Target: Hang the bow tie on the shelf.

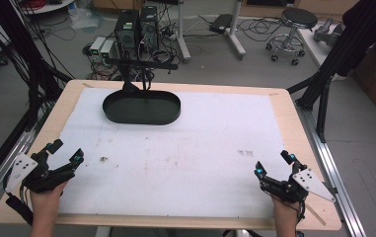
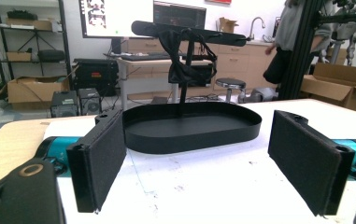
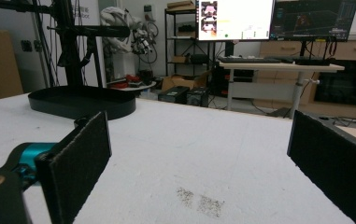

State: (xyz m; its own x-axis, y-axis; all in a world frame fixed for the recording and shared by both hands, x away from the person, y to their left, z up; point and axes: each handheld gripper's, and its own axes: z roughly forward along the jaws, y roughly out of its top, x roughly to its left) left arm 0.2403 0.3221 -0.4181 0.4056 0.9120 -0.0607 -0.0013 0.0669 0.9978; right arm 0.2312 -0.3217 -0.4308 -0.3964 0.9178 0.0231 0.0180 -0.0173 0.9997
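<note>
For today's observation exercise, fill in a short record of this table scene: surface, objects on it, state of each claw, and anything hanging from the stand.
Surface: wooden table covered by a white sheet with faint smudges
Object: black oval tray, at the far side, nothing seen inside
Stand: black T-shaped stand rising at the tray's far edge
Hanging: dark straps or cords draped from the bar; exact kind unclear
Left claw: open, holding nothing, near left corner
Right claw: open, holding nothing, near right corner
</note>
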